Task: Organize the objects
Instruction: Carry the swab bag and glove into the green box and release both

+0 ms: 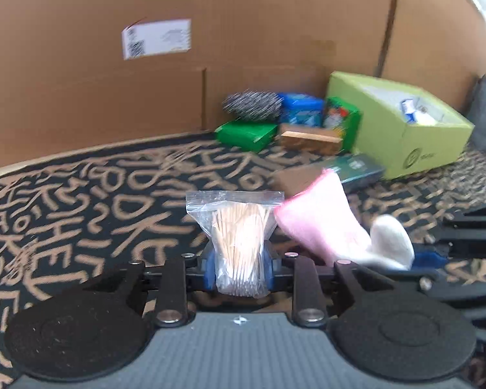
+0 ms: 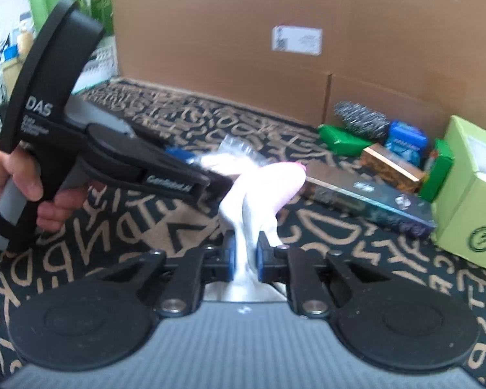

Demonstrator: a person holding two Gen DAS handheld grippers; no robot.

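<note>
My left gripper is shut on a clear zip bag of wooden sticks, which stands upright between its blue pads above the patterned mat. In the right wrist view a hand holds that left gripper at the left, and the bag peeks out behind it. My right gripper is shut on a pink and white sock, with the white part pinched between the pads. The sock hangs just right of the bag, and they nearly touch.
An open lime-green box stands at the right with a dark flat box in front of it. Beside them lie a steel scrubber, blue and green packs and a wooden block. A tall cardboard wall closes the back.
</note>
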